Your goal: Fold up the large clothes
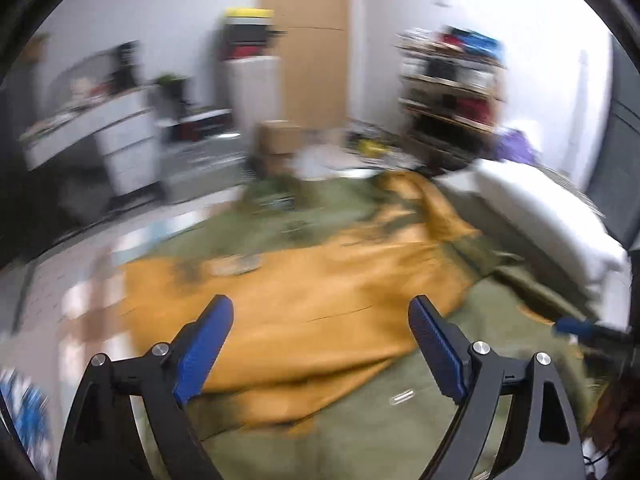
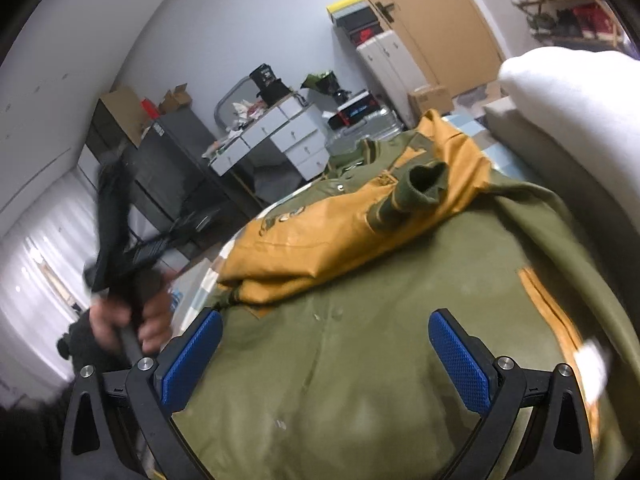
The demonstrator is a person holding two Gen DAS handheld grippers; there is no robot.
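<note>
Left gripper (image 1: 320,344) spread wide, empty; right gripper (image 2: 324,354) likewise. Jacket (image 2: 360,340), olive with mustard sleeves, spread on bed beneath both. Looks bulky, limp, slick-faced; ribbed cuff (image 2: 424,188) or hem likely surest hold.

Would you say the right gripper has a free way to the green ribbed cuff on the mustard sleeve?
Probably yes. The right gripper is open over the green jacket, and nothing stands between it and the cuff lying exposed on the mustard sleeve.
</note>
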